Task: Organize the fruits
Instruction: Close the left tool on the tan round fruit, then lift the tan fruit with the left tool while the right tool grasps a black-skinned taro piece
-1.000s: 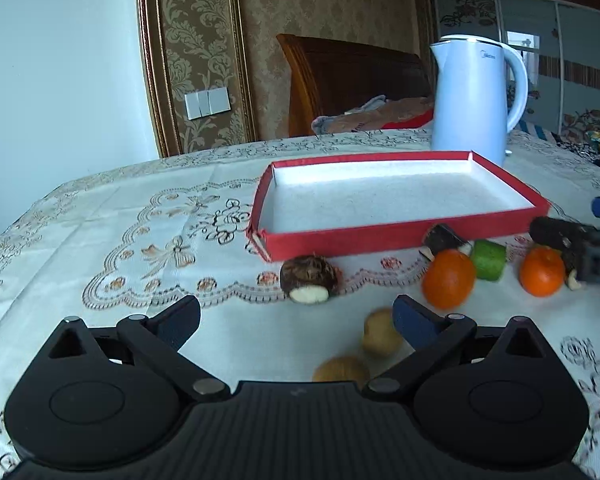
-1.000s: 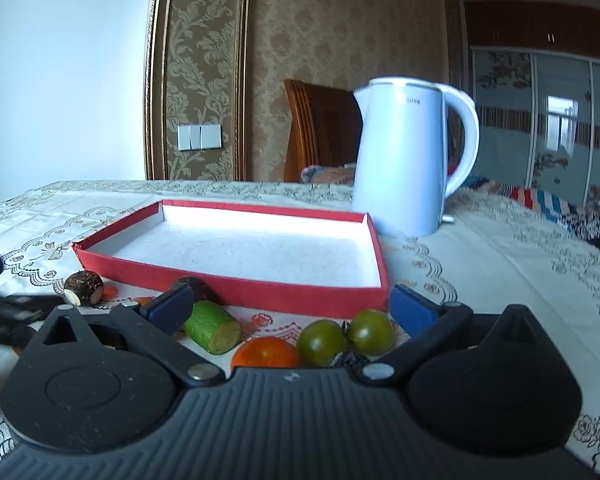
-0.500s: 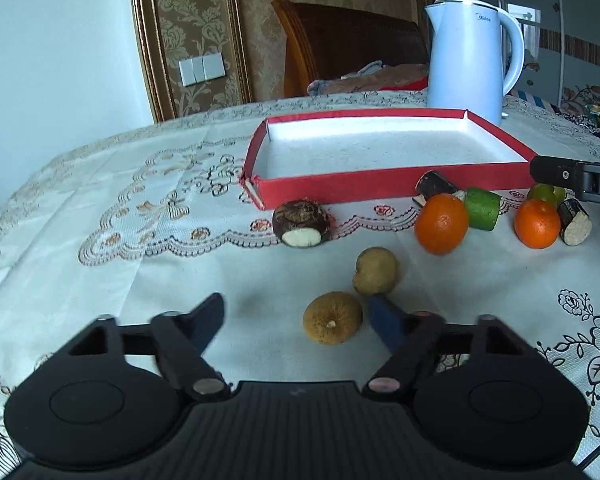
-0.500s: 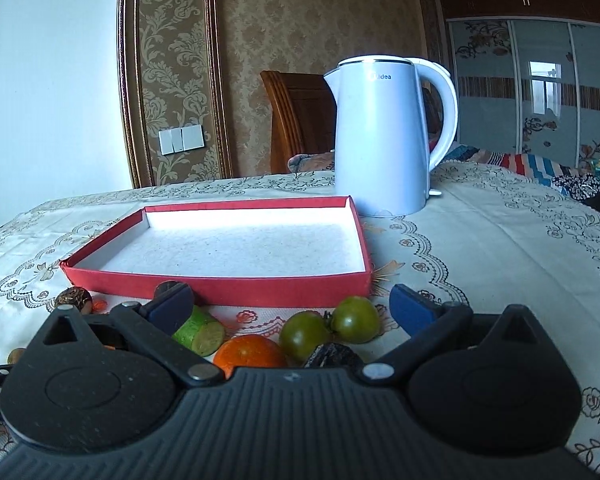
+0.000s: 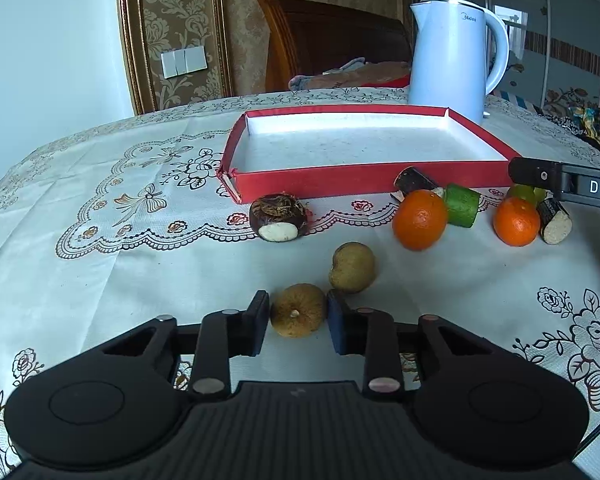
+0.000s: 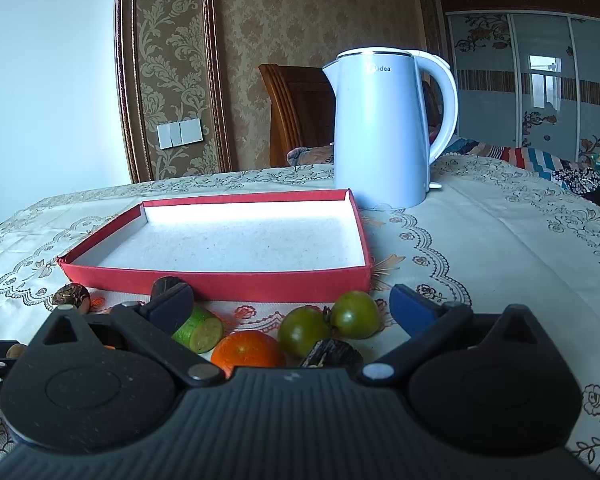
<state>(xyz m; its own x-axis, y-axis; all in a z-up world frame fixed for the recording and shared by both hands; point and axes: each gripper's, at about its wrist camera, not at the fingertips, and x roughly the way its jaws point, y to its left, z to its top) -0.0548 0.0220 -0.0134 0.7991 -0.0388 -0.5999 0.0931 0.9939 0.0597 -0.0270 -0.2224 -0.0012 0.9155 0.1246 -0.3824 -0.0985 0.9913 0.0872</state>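
The left gripper [image 5: 298, 322] has just closed onto the near round brown fruit [image 5: 298, 316], stem dimple facing the camera, on the tablecloth [image 5: 100, 272]. Only the right view shows the wide-open right gripper [image 6: 292, 306] over two green fruits [image 6: 304, 330].

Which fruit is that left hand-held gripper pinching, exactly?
Start at the shallow red cardboard tray and come toward the camera across the cloth. The left hand-held gripper, just closed, pinches the round tan-brown fruit; unlike its paler, lumpier yellowish neighbour, it has a dimple.
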